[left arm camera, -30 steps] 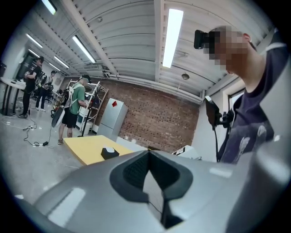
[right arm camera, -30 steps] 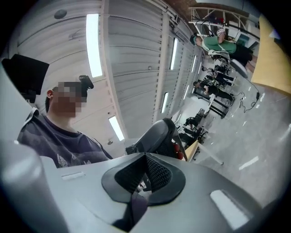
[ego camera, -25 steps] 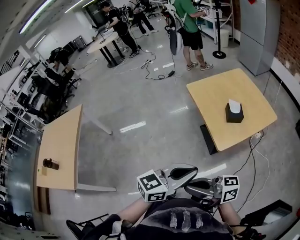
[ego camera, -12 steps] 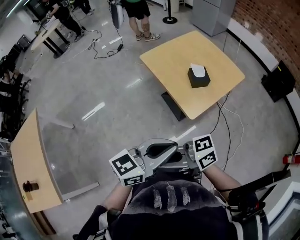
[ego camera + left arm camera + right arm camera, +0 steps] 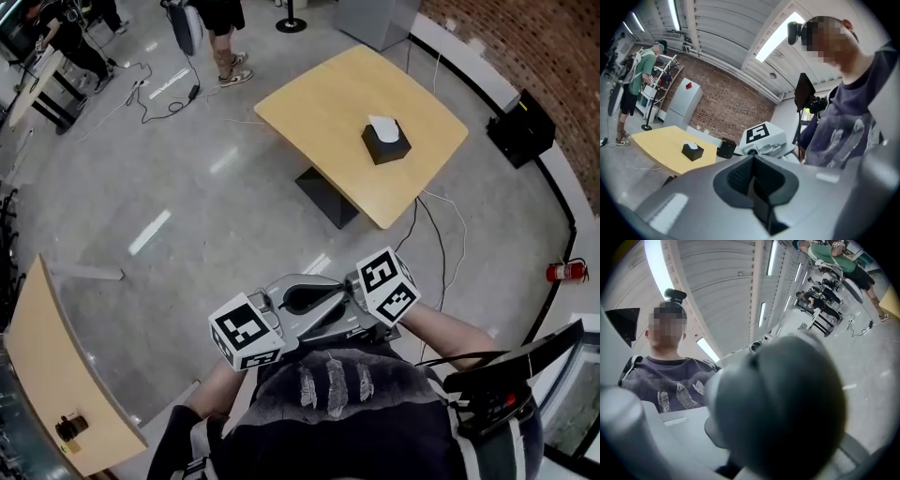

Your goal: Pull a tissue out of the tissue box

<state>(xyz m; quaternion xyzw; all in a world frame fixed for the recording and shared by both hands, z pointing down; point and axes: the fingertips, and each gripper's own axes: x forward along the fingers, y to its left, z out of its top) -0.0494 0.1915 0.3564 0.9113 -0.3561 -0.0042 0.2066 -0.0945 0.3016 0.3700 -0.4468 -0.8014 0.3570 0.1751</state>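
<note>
Head view: tissue box (image 5: 385,142), tissue (image 5: 382,126) protruding, on yellow table (image 5: 319,103) at 1 o'clock, well apart from grippers. Left gripper (image 5: 757,185): jaws together, empty. Right gripper (image 5: 349,317): jaws masked by blurred dark mass (image 5: 783,408), state unreadable.

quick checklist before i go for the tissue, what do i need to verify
1. A tissue sticks up from the tissue box: ok.
2. The box stands on the table with nothing crowding it: ok.
3. The left hand-held gripper is ready to pinch: not ok, its jaws are together and empty.
4. State of the right hand-held gripper: cannot tell, a blurred dark shape fills its view.
5. The box is within reach: not ok, it is far off across the floor.
</note>
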